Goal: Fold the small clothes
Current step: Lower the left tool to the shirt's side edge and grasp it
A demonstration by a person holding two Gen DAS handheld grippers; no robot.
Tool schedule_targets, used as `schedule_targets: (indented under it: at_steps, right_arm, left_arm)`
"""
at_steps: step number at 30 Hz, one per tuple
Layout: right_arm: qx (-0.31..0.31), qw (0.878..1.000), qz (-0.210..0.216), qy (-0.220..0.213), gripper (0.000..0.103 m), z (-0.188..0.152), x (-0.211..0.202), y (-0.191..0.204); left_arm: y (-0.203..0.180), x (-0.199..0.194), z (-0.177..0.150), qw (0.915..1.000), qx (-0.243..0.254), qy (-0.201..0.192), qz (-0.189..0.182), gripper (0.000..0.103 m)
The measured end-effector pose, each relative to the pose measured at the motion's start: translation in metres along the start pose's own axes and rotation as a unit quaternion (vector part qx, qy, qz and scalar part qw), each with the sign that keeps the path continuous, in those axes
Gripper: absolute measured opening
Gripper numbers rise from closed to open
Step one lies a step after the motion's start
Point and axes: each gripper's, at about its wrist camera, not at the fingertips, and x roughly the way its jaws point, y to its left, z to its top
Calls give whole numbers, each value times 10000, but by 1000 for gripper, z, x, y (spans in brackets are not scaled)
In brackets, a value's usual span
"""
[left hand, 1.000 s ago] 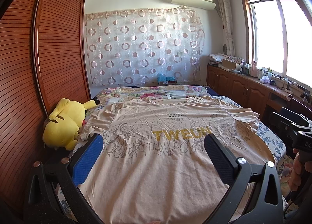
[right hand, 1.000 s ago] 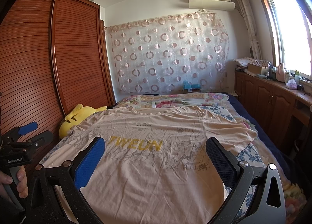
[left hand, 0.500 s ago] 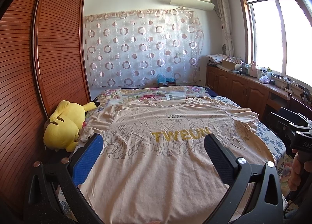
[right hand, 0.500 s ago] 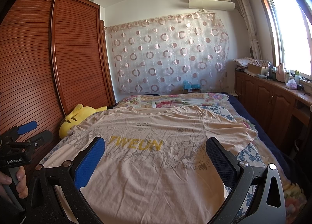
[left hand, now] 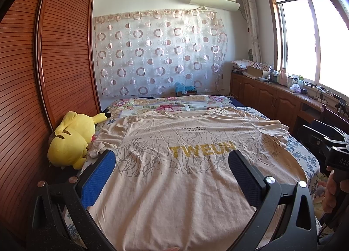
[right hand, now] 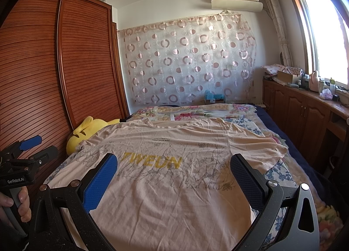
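Left wrist view, left gripper [left hand: 171, 161] spread wide above beige T-shirt [left hand: 185, 174] flat on bed [left hand: 305, 159], yellow plush [left hand: 69, 139] beside left sleeve, right gripper [right hand: 173, 164] likewise agape, holding nothing

The beige printed T-shirt [left hand: 187, 176] has its bottom hem cut off by the lower picture edge in both views. The yellow plush toy [right hand: 87, 133] lies half hidden behind the shirt's sleeve in the right view. The small black print under the collar [left hand: 193, 128] is too small to read.
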Motion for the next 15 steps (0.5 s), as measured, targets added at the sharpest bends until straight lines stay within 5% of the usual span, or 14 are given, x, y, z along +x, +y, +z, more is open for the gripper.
schedule_targets:
  at_steps: [15]
  right_arm:
    - [-72,9975,439,551,103,-6,42,-8]
  left_arm:
    - [54,49,-28,9978,-247,616,44,103]
